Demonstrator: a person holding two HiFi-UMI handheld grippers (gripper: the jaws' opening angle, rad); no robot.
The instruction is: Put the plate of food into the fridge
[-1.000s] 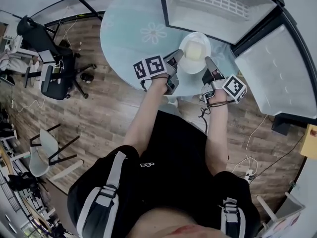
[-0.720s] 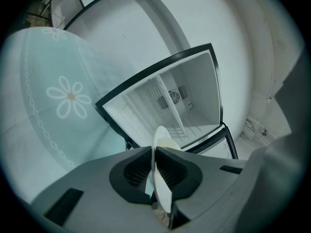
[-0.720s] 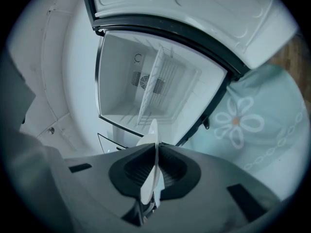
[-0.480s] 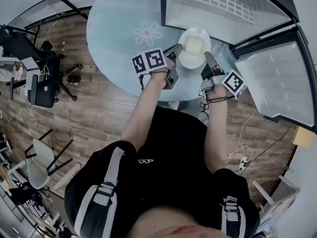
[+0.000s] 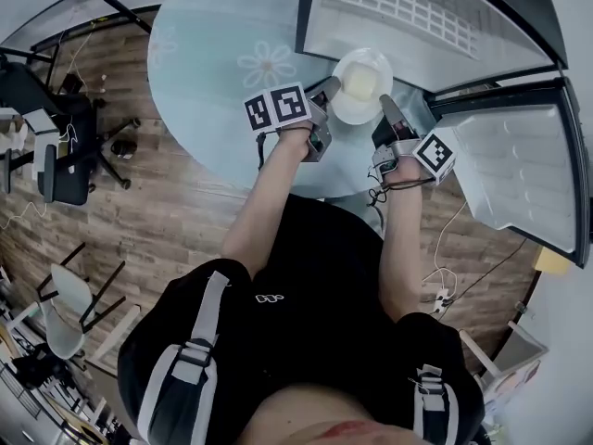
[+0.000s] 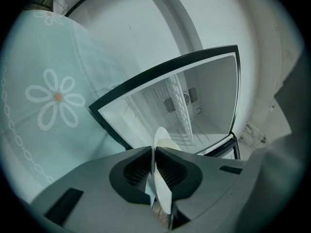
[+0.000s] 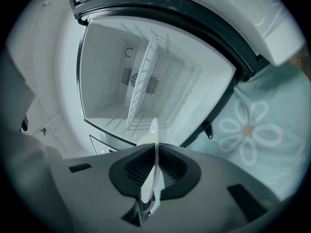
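Left gripper (image 5: 328, 87) and right gripper (image 5: 384, 106) carried the plate (image 5: 376, 63) nearer the fridge (image 5: 408, 12).

The plate (image 5: 354, 112), pinched at its rim by the left gripper (image 5: 331, 88) and the right gripper (image 5: 385, 105), has moved farther from the table's (image 5: 213, 109) near edge, toward the far edge by the open fridge (image 5: 408, 17). The person has stepped in behind it.
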